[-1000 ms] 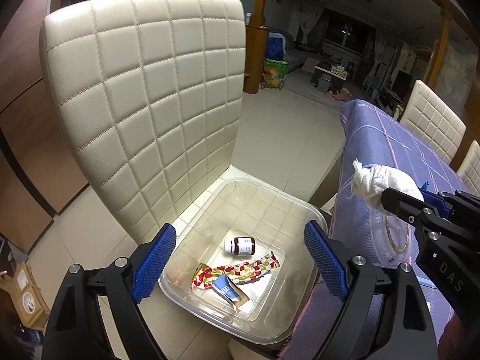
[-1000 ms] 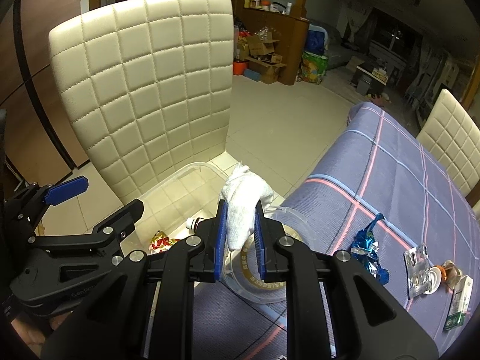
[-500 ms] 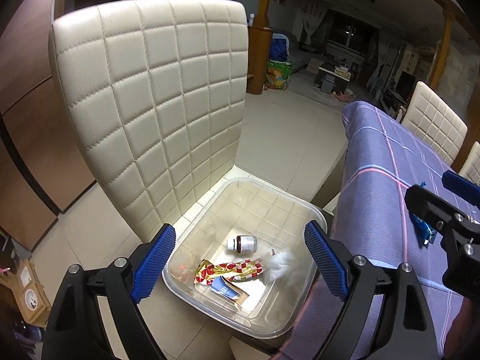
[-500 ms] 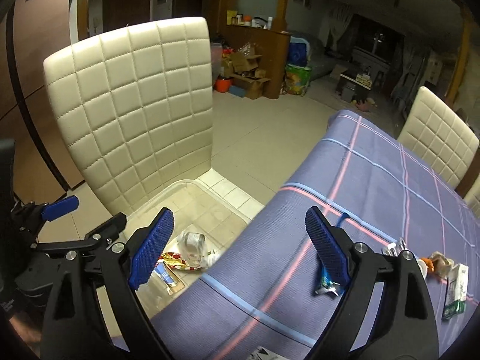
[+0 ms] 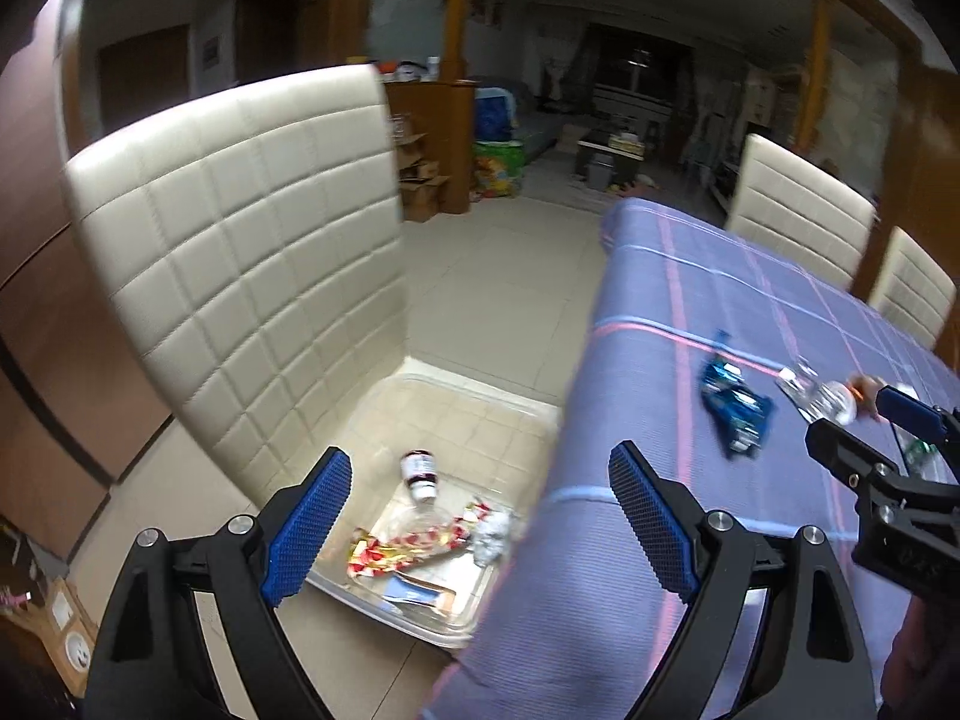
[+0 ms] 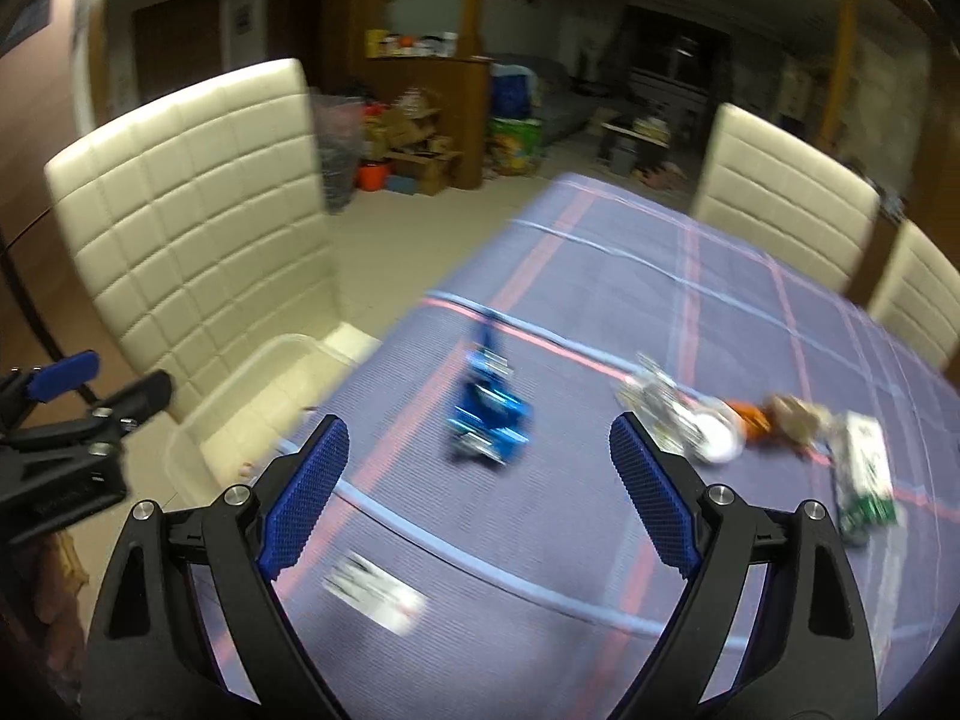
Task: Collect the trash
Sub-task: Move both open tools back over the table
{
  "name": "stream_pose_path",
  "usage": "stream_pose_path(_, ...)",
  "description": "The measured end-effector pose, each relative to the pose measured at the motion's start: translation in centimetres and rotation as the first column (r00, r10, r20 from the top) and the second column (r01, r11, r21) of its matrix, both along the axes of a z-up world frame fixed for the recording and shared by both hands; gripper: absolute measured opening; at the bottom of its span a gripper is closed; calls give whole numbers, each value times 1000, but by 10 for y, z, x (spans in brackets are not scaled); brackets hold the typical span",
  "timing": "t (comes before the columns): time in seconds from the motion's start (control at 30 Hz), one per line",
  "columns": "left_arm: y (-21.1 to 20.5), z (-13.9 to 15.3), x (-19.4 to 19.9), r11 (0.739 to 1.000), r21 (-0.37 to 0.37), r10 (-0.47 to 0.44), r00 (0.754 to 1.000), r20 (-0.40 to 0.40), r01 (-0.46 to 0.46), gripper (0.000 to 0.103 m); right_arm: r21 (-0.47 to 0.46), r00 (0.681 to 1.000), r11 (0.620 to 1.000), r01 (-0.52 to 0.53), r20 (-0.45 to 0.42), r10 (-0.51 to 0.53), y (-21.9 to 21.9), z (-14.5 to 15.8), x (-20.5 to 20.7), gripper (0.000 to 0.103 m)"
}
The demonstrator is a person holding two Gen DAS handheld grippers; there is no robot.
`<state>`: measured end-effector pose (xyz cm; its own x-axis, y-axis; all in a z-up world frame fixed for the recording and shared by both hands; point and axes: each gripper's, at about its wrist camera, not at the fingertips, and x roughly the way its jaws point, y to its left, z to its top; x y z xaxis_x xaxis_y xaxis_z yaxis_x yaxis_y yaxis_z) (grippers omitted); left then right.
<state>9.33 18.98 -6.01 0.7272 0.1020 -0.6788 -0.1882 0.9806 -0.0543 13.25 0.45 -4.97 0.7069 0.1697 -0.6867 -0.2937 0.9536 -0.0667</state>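
A clear plastic bin (image 5: 384, 396) sits on a cream chair seat beside the table. In it lie a small brown bottle (image 5: 420, 473), a red-and-gold wrapper (image 5: 408, 546) and a white crumpled tissue (image 5: 491, 537). My left gripper (image 5: 474, 531) hangs open above the bin's near edge, nothing between its pads. My right gripper (image 6: 477, 495) is open and empty over the purple tablecloth (image 6: 600, 312). Ahead of it lie a blue foil wrapper (image 6: 489, 414), a clear blister pack (image 6: 678, 414), orange-brown scraps (image 6: 774, 417) and a white-and-green box (image 6: 864, 474). A white label (image 6: 375, 594) lies near.
The quilted cream chair back (image 5: 240, 276) rises behind the bin. Two more cream chairs (image 6: 780, 198) stand at the table's far side. Boxes and bags (image 6: 420, 150) clutter the floor by a wooden cabinet further back. The table edge (image 5: 570, 420) runs right beside the bin.
My right gripper let go of the white tissue, which dropped into the bin, then swung right over the table. My left gripper shifted right and rose a little, still open.
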Motion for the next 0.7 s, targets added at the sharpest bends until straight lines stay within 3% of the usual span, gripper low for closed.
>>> stream_pose_path(0.33,-77,-15,1,994,-30,-110,992,-62,109,86,47,965,966,256,-73,-252,-138,-21,-23,88)
stream_pose_path(0.47,-123,-21,-2,984,43,-169,984,-57,172,86,19,947,950,310,-93,-307,-165,-29,-27,88)
stream_pose_path(0.7,-150,-28,10,967,55,-246,967,-68,250,86,-37,898,906,421,-123,-422,-202,-41,-27,88)
